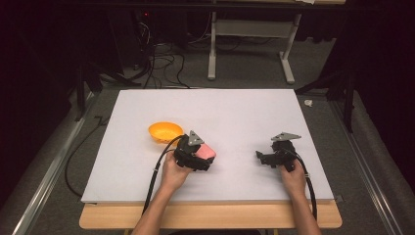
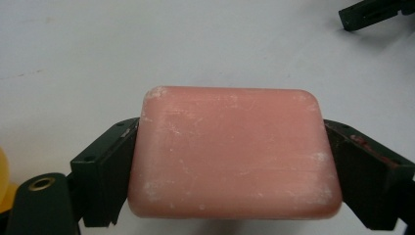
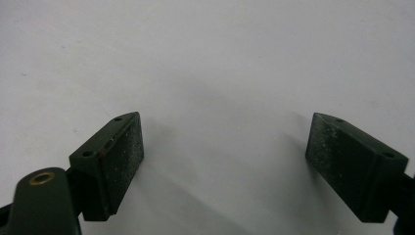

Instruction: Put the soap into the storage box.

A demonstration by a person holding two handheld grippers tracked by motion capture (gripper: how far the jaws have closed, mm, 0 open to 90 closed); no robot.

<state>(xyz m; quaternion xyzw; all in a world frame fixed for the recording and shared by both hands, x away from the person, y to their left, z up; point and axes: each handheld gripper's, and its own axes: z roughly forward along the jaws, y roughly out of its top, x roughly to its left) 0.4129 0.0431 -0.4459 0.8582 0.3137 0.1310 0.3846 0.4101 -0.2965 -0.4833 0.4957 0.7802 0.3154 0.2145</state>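
The left hand-held gripper (image 1: 204,155) is clamped on a pink bar of soap (image 2: 234,152), one black jaw pressed against each short end of the bar. In the left gripper view the soap sits flat between the jaws, its top face dusted with pale marks, with the white counter (image 2: 147,44) behind it. In the high view the soap (image 1: 205,152) is near the middle of the counter (image 1: 235,107), just to the right of an orange bowl (image 1: 165,132). The right hand-held gripper (image 1: 262,157) is well apart from the left one, toward the counter's right side. Its jaws stand wide apart, with bare white counter (image 3: 220,73) between them.
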